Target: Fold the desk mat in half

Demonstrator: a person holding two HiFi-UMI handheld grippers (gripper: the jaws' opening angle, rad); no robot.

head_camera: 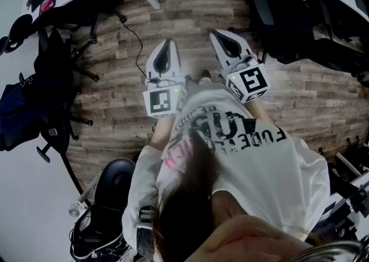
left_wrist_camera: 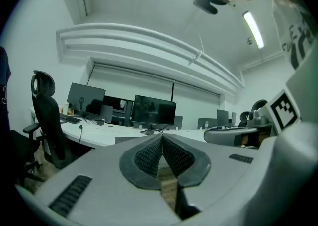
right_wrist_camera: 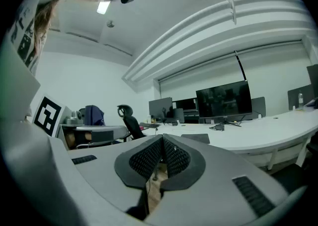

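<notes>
White shirt [head_camera: 259,163] nearest, then left gripper [left_wrist_camera: 162,136] and right gripper [right_wrist_camera: 162,139], jaws pressed together, over open wood floor [head_camera: 190,13].

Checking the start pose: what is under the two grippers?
Bare wood floor lies under the left gripper and right gripper, with a black cable running nearby. The white shirt covers the floor nearer the person.

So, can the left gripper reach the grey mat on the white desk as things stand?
Probably not. The left gripper is shut and held over wooden floor, while the mat lies on the desk well ahead of it. Nothing seems to block the way; the person must likely step closer.
</notes>
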